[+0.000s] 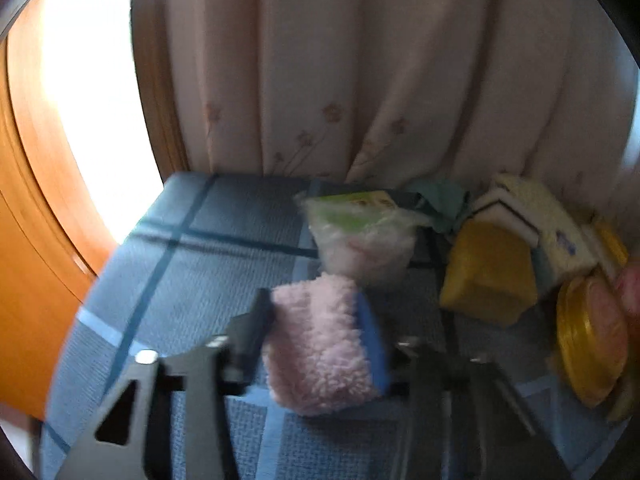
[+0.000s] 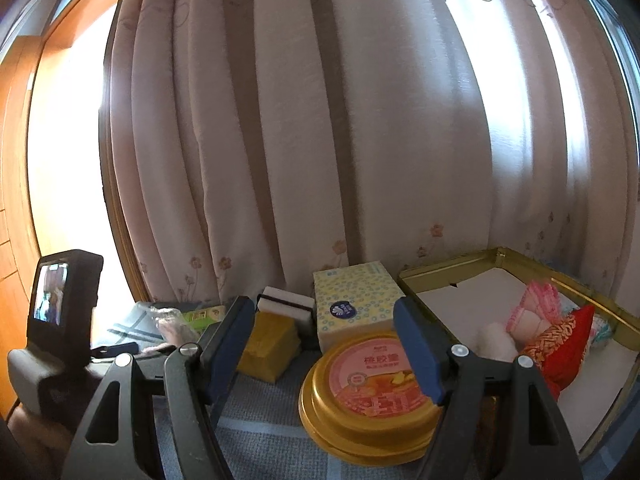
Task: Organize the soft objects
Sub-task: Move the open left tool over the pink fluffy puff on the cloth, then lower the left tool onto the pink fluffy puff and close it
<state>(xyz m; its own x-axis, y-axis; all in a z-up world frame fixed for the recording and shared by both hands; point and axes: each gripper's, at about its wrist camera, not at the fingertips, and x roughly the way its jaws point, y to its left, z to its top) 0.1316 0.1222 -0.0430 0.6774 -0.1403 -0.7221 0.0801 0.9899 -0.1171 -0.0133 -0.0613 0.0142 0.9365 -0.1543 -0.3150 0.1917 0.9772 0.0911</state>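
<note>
Checked blue tablecloth (image 1: 224, 248) under sponges (image 1: 490, 276), tins (image 2: 370, 394).

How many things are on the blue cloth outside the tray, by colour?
Pink: 1, fluffy pad in left gripper
Yellow: 3, sponge, tin, tissue pack
White: 2, sponge, bag
Green: 1, cloth
Total: 7

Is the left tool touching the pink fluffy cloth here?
Touching. The left wrist view shows the left tool with both fingers pressed against the sides of the pink fluffy cloth, no gap visible on either side.
</note>
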